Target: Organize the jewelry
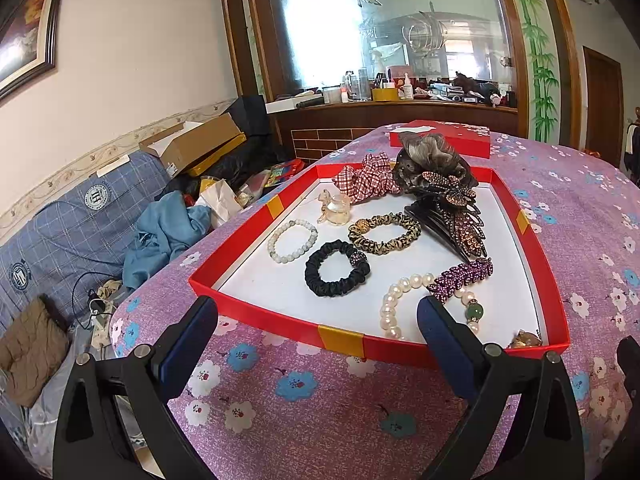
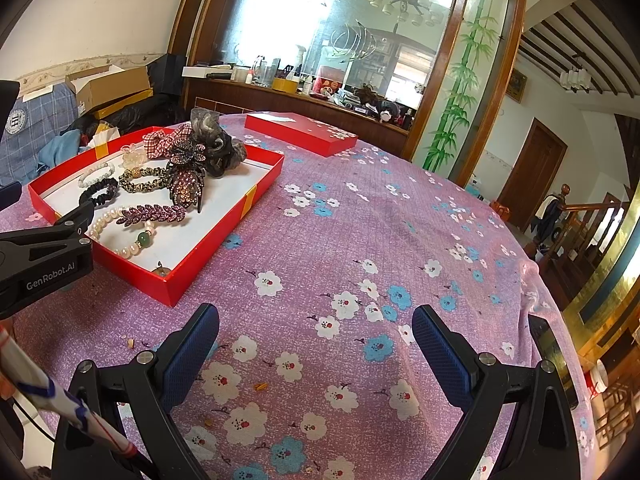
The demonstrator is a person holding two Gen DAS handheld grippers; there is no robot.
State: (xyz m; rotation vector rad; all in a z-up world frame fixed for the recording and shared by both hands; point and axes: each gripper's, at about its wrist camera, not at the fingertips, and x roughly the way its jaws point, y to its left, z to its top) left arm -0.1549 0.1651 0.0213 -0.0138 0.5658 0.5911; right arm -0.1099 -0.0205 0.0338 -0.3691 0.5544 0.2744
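A red tray (image 1: 340, 336) with a white floor holds the jewelry; it also shows in the right wrist view (image 2: 224, 236). In it lie a white bead bracelet (image 1: 292, 240), a black scrunchie (image 1: 336, 268), a leopard scrunchie (image 1: 384, 234), a pearl bracelet with a green bead (image 1: 390, 308), a purple leaf clip (image 1: 460, 276), a rhinestone butterfly comb (image 1: 452, 208), a checked scrunchie (image 1: 364, 178) and a grey hair claw (image 1: 428, 152). My left gripper (image 1: 318, 316) is open and empty at the tray's near edge. My right gripper (image 2: 316, 328) is open and empty over the cloth, right of the tray.
A red lid (image 1: 440, 138) lies behind the tray on the purple flowered tablecloth (image 2: 360, 220). A cluttered sofa (image 1: 60, 232) stands left of the table, a mirrored cabinet (image 1: 400, 96) behind it. The left gripper's body (image 2: 44, 256) reaches into the right wrist view.
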